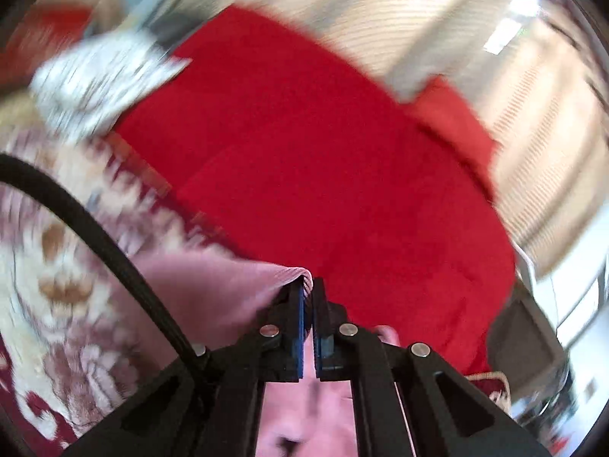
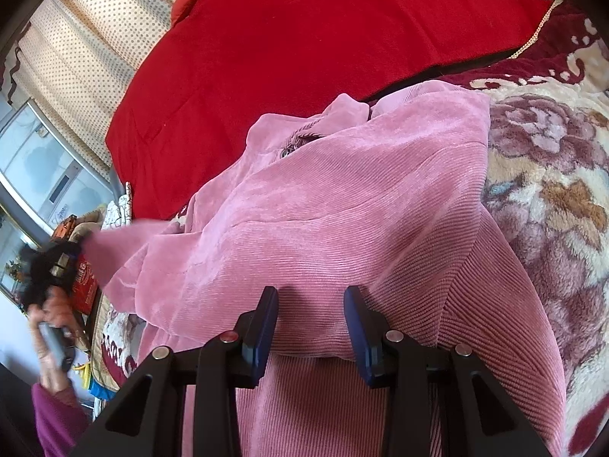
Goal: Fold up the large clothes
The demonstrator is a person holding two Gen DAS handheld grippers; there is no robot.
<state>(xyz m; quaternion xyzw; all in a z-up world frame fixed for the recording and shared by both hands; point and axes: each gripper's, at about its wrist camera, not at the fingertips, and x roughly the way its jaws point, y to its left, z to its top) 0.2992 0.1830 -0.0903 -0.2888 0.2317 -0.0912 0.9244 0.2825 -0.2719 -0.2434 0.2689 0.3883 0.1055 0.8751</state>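
Note:
A pink corduroy garment [image 2: 342,198] lies bunched on a floral bed cover, collar toward the red blanket. My right gripper [image 2: 310,297] sits low on it, and a thick fold of the pink cloth fills the gap between its blue pads [image 2: 266,320]. In the blurred left wrist view, my left gripper [image 1: 308,285] is shut on an edge of the pink garment [image 1: 213,285], which drapes away to the left. The right wrist view shows that left gripper [image 2: 64,262] at the far left, blurred, with a stretch of the pink cloth pulled out to it.
A red blanket [image 2: 304,38] covers the bed beyond the garment, with dotted curtains [image 2: 76,45] behind. The floral cover [image 2: 552,190] spreads to the right. A black cable [image 1: 95,236] crosses the left wrist view. A person's hand [image 2: 49,323] and purple sleeve [image 2: 57,419] show at lower left.

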